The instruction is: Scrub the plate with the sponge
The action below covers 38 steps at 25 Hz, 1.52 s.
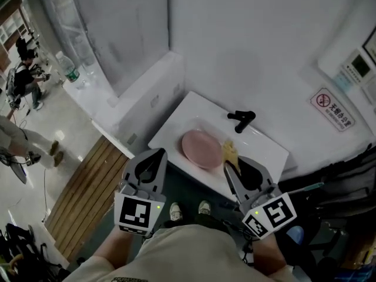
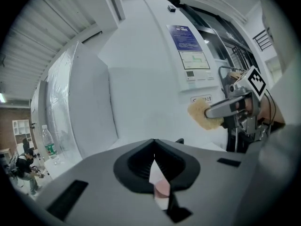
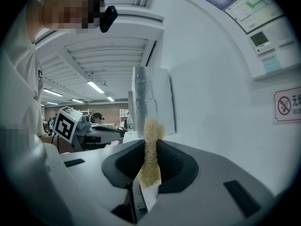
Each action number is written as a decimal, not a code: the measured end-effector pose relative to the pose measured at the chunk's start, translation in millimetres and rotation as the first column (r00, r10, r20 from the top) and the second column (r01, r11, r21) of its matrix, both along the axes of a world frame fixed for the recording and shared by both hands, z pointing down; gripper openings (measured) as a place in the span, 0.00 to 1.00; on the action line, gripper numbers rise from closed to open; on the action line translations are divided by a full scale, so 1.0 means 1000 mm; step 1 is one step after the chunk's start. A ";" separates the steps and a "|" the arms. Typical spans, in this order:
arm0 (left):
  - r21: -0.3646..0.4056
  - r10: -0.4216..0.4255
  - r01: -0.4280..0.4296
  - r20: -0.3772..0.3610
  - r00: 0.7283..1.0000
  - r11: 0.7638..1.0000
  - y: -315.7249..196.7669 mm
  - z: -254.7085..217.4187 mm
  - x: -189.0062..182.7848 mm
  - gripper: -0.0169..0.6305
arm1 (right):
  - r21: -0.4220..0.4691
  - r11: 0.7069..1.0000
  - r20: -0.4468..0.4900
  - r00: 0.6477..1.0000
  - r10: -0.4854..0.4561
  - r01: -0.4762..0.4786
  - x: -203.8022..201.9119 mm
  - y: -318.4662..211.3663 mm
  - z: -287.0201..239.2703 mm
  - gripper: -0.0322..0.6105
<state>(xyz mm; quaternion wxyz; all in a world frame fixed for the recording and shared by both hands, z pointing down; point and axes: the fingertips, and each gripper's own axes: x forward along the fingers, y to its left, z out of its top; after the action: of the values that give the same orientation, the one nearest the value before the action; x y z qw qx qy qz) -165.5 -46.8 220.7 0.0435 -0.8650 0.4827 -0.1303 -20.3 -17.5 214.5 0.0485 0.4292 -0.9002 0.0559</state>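
A round pink plate point(image 1: 200, 148) lies flat in the white sink point(image 1: 176, 120), below the black tap point(image 1: 241, 119). My right gripper point(image 1: 228, 168) hovers at the sink's near edge, just right of the plate, shut on a yellow sponge point(image 1: 230, 153) that sticks out past its tips. In the right gripper view the sponge point(image 3: 150, 149) stands pinched between the jaws. My left gripper point(image 1: 157, 154) is shut and holds nothing, near the sink's front left edge. In the left gripper view a sliver of the plate point(image 2: 162, 188) shows under the closed jaws, and the sponge point(image 2: 203, 114) shows at the right.
A white ledge left of the sink carries a water bottle point(image 1: 69, 69). A wooden slatted strip point(image 1: 88, 187) runs along the floor at lower left. A no-smoking sign point(image 1: 333, 107) and a control panel point(image 1: 358, 67) hang on the wall at right. A seated person point(image 1: 23, 78) is far left.
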 end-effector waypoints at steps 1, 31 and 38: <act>-0.007 -0.004 0.004 0.004 1.000 1.000 -0.004 0.001 0.003 0.04 | -0.004 1.000 0.000 1.000 -0.007 0.007 0.002 -0.004 0.001 0.17; -0.606 -0.092 0.141 0.111 0.989 0.782 -0.119 0.219 0.059 0.23 | -0.269 0.957 0.014 0.994 -0.108 0.108 0.037 -0.141 0.140 0.17; -0.740 -0.076 0.130 0.106 0.991 0.660 -0.125 0.286 0.065 0.30 | -0.355 0.929 0.000 0.994 -0.113 0.106 0.033 -0.160 0.181 0.17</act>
<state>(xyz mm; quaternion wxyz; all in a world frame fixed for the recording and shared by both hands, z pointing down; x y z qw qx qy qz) -100.8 -171.9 506.9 -0.3050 -0.7738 0.4338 -0.3465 12.8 -177.8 396.0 0.1372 0.3631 -0.8973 0.2102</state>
